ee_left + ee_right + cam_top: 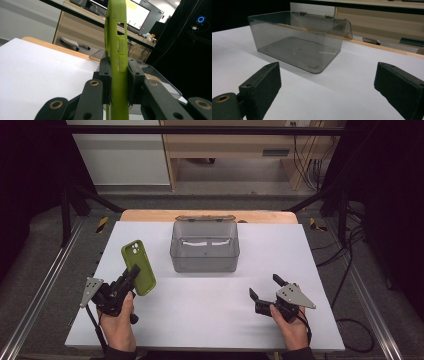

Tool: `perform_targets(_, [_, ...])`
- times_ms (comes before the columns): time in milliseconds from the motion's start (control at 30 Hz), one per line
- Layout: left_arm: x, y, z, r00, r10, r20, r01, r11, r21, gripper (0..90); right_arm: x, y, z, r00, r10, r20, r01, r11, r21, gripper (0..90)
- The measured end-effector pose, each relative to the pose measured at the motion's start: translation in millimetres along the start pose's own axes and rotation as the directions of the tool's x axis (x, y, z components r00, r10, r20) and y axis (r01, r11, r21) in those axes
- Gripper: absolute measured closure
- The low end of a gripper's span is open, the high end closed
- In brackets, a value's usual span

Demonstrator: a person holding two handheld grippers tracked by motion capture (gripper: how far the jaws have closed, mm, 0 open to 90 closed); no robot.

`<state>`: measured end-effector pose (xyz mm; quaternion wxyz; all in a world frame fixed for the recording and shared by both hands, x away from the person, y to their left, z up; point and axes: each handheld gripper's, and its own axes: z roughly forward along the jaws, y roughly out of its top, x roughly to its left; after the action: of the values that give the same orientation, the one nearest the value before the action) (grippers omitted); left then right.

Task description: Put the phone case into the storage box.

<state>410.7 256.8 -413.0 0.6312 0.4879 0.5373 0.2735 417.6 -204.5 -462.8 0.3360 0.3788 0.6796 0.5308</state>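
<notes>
A lime-green phone case [138, 266] is lifted off the table at the left, camera cutout on its far end. My left gripper [131, 276] is shut on its near end. In the left gripper view the phone case [117, 50] stands edge-on between the two black pads. A smoky clear plastic box [204, 247] with its hinged lid open sits mid-table, farther back and to the right of the case. The box [299, 42] looks empty in the right gripper view. My right gripper [265, 287] rests low at the table's front right, open, with nothing between its jaws.
The white table top [210, 305] spreads wide between and in front of the grippers. A wooden strip [150, 215] runs along its far edge. Metal rails [45, 285] flank the table, and cables [350, 265] lie on the floor at the right.
</notes>
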Motion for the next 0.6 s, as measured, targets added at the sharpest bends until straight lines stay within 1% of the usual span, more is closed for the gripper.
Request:
perform_targets(33, [-1.7, 3.6, 0.9, 1.0000, 0.004, 0.004, -0.004, 1.0000, 0.002, 76.9, 0.1, -1.1, 0.5, 1.0000, -0.002, -0.010, 0.002, 1.000, 0.009, 7.1])
perform_targets(67, [-1.7, 3.6, 0.9, 1.0000, 0.004, 0.004, -0.004, 1.0000, 0.002, 77.0, 0.1, -1.1, 0.5, 1.0000, -0.002, -0.010, 0.002, 1.000, 0.009, 7.1])
perform_targets(100, [-2.9, 5.8, 1.5, 1.0000, 0.007, 0.005, -0.007, 1.0000, 0.004, 76.9, -0.2, -1.8, 1.4, 0.9998, 0.000, -0.021, 0.001, 1.000, 0.013, 7.0])
perform_targets(133, [-3.8, 8.0, 2.4, 0.9999, 0.002, 0.010, -0.002, 1.0000, 0.007, 76.9, -0.2, -1.8, 1.4, 0.9998, 0.000, -0.021, 0.001, 1.000, 0.013, 7.0])
perform_targets(167, [-7.2, 12.4, 5.2, 0.9996, -0.018, 0.019, 0.018, 0.9997, 0.017, 77.0, 0.3, -2.3, 2.3, 0.9994, -0.004, -0.035, 0.005, 1.000, 0.023, 6.6])
perform_targets(200, [-7.2, 12.4, 5.2, 0.9996, -0.018, 0.019, 0.018, 0.9997, 0.017, 76.9, 1.2, -2.4, 2.5, 0.9993, -0.003, -0.037, 0.004, 1.000, 0.022, 6.7])
perform_targets(233, [-13.1, 17.0, 8.9, 0.9997, 0.001, 0.023, -0.001, 0.9998, 0.021, 76.9, 2.3, -2.3, 2.8, 0.9990, -0.005, -0.044, 0.006, 1.000, 0.023, 6.7])
perform_targets(267, [-13.1, 17.0, 8.9, 0.9997, 0.001, 0.023, -0.001, 0.9998, 0.021, 76.9, 2.3, -2.3, 2.8, 0.9990, -0.005, -0.044, 0.006, 1.000, 0.023, 6.7])
perform_targets(300, [-16.9, 21.8, 14.9, 0.9991, -0.019, 0.039, 0.017, 0.9991, 0.038, 76.9, 5.1, -2.3, 3.5, 0.9983, -0.019, -0.055, 0.020, 0.999, 0.027, 6.5])
perform_targets(333, [-16.9, 21.8, 14.9, 0.9991, -0.019, 0.039, 0.017, 0.9991, 0.038, 77.0, 5.1, -2.3, 3.5, 0.9983, -0.019, -0.055, 0.020, 0.999, 0.027, 6.5])
perform_targets(367, [-20.0, 26.3, 20.4, 0.9982, -0.038, 0.046, 0.035, 0.9981, 0.050, 76.9, 7.6, -2.0, 4.4, 0.9978, -0.030, -0.059, 0.032, 0.999, 0.032, 6.6])
perform_targets(433, [-23.3, 29.4, 23.7, 0.9986, -0.024, 0.047, 0.021, 0.9978, 0.063, 77.0, 9.6, -1.7, 5.0, 0.9966, -0.048, -0.066, 0.051, 0.998, 0.036, 6.7])
perform_targets(467, [-23.3, 29.4, 23.7, 0.9986, -0.024, 0.047, 0.021, 0.9978, 0.063, 77.0, 9.6, -1.7, 5.0, 0.9966, -0.048, -0.066, 0.051, 0.998, 0.036, 6.7])
perform_targets(500, [-25.6, 31.9, 25.8, 0.9989, -0.015, 0.044, 0.012, 0.9975, 0.069, 76.9, 10.6, -1.0, 4.0, 0.9960, -0.050, -0.075, 0.053, 0.998, 0.034, 6.7])
perform_targets(600, [-27.6, 35.3, 27.5, 0.9989, -0.009, 0.045, 0.006, 0.9973, 0.073, 77.0, 10.3, -0.4, 2.5, 0.9959, -0.051, -0.075, 0.054, 0.998, 0.028, 6.7])
